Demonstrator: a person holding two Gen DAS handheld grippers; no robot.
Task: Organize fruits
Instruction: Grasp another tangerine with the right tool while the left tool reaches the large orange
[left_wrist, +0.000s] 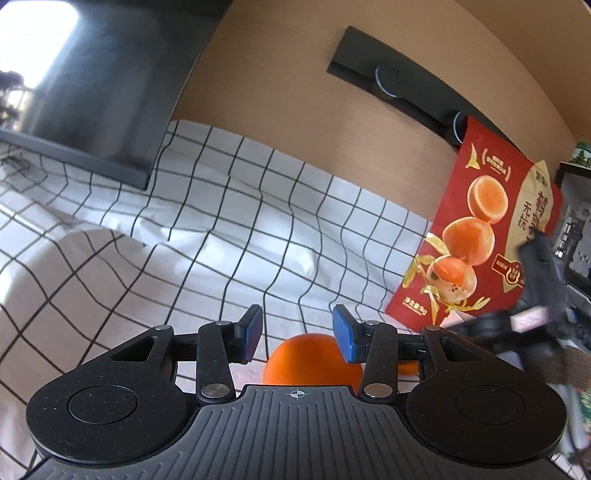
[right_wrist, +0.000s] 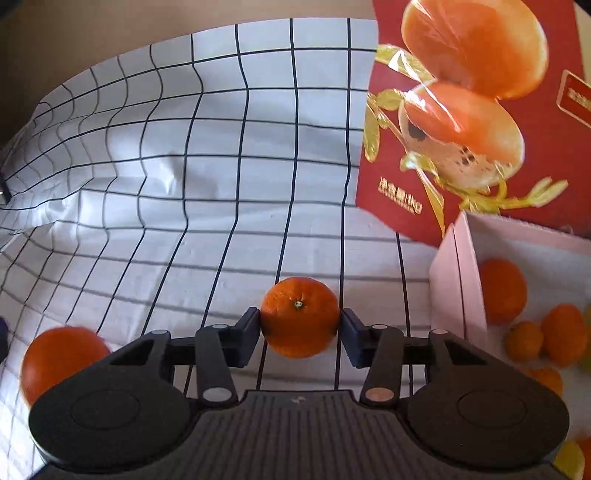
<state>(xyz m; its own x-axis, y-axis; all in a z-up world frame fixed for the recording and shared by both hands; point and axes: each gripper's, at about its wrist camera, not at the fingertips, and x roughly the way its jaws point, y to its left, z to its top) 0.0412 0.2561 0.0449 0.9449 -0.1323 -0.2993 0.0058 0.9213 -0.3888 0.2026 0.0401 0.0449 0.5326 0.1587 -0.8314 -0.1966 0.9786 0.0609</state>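
Observation:
In the right wrist view my right gripper (right_wrist: 299, 328) is shut on an orange (right_wrist: 299, 317) and holds it above the checked cloth. A pale pink box (right_wrist: 458, 280) at the right holds several oranges (right_wrist: 502, 288). Another orange (right_wrist: 62, 358) lies on the cloth at the lower left. In the left wrist view my left gripper (left_wrist: 297, 332) is open, its blue pads either side of an orange (left_wrist: 310, 360) lying on the cloth just below them. A second small orange (left_wrist: 408, 367) shows behind the right finger. The right gripper appears blurred in the left wrist view (left_wrist: 517, 321).
A white cloth with a black grid (left_wrist: 184, 240) covers the table. A red box lid printed with oranges (left_wrist: 476, 240) stands upright at the right, also in the right wrist view (right_wrist: 480, 110). A dark monitor (left_wrist: 103, 92) stands at the back left against a tan wall.

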